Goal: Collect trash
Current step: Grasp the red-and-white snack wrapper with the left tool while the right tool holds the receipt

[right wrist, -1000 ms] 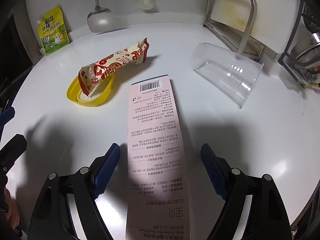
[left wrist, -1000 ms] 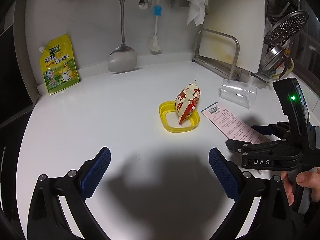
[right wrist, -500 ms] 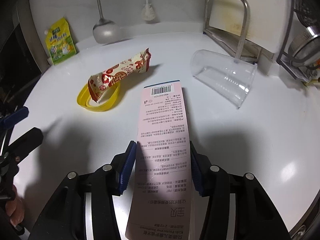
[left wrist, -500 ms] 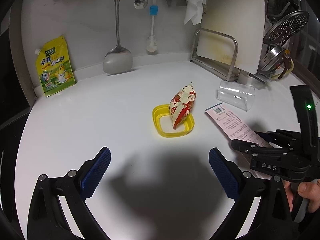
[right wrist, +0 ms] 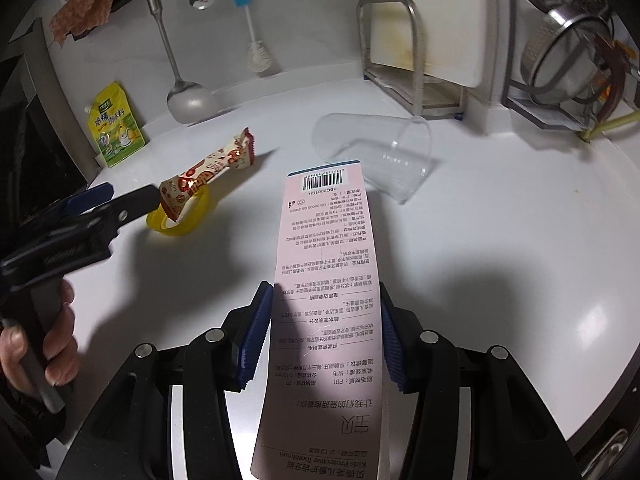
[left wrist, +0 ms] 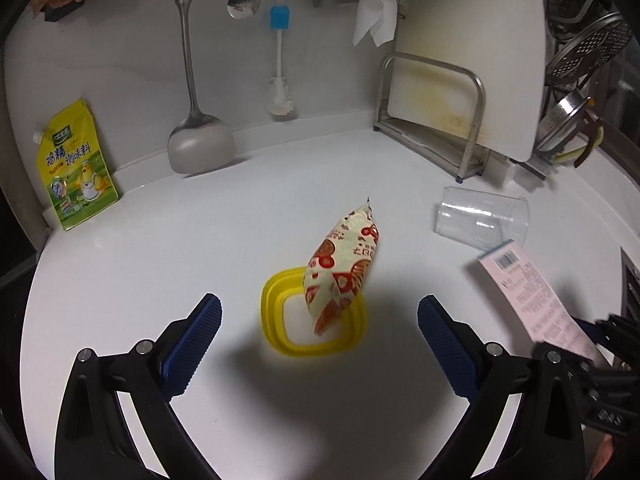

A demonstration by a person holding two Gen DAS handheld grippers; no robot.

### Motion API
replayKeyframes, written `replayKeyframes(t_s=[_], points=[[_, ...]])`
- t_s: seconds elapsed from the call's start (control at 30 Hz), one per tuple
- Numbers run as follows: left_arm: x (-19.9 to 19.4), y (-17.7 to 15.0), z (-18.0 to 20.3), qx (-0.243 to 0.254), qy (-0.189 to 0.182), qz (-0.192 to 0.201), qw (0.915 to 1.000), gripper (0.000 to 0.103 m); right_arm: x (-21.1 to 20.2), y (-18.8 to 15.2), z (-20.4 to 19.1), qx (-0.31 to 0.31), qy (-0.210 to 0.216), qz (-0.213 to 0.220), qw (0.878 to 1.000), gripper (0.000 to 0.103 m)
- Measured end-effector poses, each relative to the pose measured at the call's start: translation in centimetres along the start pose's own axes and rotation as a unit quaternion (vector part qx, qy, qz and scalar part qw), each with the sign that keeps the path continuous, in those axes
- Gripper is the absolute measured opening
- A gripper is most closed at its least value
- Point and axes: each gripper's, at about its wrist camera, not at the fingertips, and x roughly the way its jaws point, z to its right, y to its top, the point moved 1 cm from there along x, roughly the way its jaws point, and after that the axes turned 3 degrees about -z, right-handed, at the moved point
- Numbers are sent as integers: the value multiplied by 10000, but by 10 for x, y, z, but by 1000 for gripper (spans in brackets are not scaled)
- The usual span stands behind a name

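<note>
My right gripper (right wrist: 322,320) is shut on a long pink toothbrush package (right wrist: 326,280) with a barcode and holds it lifted off the white counter; the package also shows in the left wrist view (left wrist: 532,296). My left gripper (left wrist: 320,328) is open and empty, just short of a red-and-cream snack wrapper (left wrist: 344,268) that leans on a yellow plastic ring (left wrist: 316,348). In the right wrist view the wrapper (right wrist: 208,172) and ring (right wrist: 184,224) lie at the left. A clear plastic cup (right wrist: 376,156) lies on its side beyond the package.
A yellow seasoning pouch (left wrist: 76,168) leans on the back wall at the left. A ladle (left wrist: 200,140) and brush (left wrist: 280,96) hang there. A metal rack with a cutting board (left wrist: 460,92) stands at the back right, next to strainers (right wrist: 568,48).
My right gripper closed on the pink package and lifted it off the counter. My left gripper moved forward toward the wrapper and yellow ring.
</note>
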Motion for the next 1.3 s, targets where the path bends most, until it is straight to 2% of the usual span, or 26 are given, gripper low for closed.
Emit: replayKeyframes(t_s=[0.37, 0.63, 0.73, 0.9, 0.93, 1.1, 1.3], points=[[45, 10, 11, 122, 206, -294, 9993, 97, -9, -5, 7, 168, 428, 128, 9989, 49], [61, 18, 10, 74, 207, -477, 9986, 95, -5, -9, 5, 152, 525, 34, 9985, 49], [65, 18, 8, 43, 215, -565, 9982, 77, -2, -10, 6, 161, 534, 18, 9984, 49], [63, 17, 10, 140, 200, -481, 9985, 56, 1, -11, 8, 201, 545, -12, 9983, 49], [63, 17, 10, 126, 135, -496, 9986, 44, 2, -10, 8, 199, 541, -13, 9983, 49], [58, 17, 4, -36, -12, -397, 9992, 43, 3, -10, 8, 194, 541, -24, 9983, 49], [44, 15, 2, -57, 74, -143, 9999, 43, 2, -11, 8, 201, 525, 32, 9984, 49]])
